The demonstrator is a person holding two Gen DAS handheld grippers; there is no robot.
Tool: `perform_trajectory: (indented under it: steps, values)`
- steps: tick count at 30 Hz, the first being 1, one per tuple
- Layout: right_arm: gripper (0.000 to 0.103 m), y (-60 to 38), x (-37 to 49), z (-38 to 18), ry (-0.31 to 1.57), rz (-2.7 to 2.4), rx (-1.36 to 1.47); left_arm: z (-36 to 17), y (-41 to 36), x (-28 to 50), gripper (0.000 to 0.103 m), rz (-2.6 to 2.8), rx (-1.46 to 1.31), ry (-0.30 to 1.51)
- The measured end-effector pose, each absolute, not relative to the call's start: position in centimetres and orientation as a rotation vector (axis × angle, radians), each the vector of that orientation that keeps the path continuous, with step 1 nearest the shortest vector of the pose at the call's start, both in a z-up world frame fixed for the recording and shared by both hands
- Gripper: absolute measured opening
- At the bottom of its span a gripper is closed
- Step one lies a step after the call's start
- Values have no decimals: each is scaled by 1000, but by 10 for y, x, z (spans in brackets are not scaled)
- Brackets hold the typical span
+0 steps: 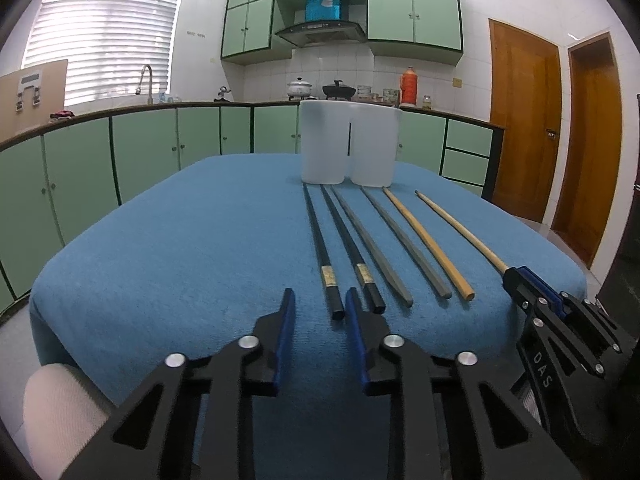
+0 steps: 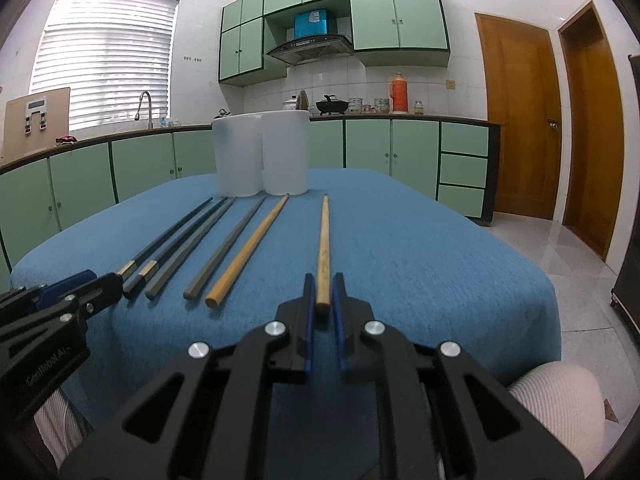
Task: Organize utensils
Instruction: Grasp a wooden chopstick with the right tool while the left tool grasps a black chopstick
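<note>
- A kitchen with green cabinets (image 1: 144, 144), a window with blinds (image 1: 108, 36) and two wooden doors (image 2: 524, 120) is seen behind a table covered by a blue cloth (image 1: 200, 240).
- Nearest, the left gripper (image 1: 320, 300) is held low over the cloth's near edge, its blue-padded fingers spread apart with nothing between them; the right fingertip lies just beside the near end of a black chopstick.
- The right gripper (image 2: 323, 286) is set at the near right, its fingers narrowly parted around the near end of the right wooden chopstick (image 2: 323, 248); whether the pads press on it cannot be told.
- Six chopsticks are laid side by side on the cloth, pointing away: two black ones (image 1: 324, 256) with gold bands on the left, two grey ones (image 1: 400, 240) in the middle, and the left wooden chopstick (image 1: 428, 244) with its partner on the right.
- Farthest on the table, a white holder (image 1: 348, 144) with two compartments is stood upright, just beyond the chopsticks' far tips.
- Beyond, pots (image 1: 320, 89) and an orange flask (image 1: 409, 86) are seen on the counter.
</note>
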State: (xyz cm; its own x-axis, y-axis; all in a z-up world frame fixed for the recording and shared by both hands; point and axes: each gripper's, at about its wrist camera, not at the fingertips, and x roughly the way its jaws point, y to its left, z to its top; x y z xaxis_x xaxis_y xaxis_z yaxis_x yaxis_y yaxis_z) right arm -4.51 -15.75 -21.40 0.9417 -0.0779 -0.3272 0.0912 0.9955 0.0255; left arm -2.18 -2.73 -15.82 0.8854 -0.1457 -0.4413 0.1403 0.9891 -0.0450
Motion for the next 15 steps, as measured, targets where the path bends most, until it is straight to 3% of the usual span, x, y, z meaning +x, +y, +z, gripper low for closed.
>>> perform_trajectory:
  steps: [7,15]
  values:
    - [9,-156,-43,-215,334,-86,48,-158,-32,-22,8,-160,-18,466]
    - [6,-161,-44,-211,334,-80,57,-153,-33,-24,7,-156,-23,468]
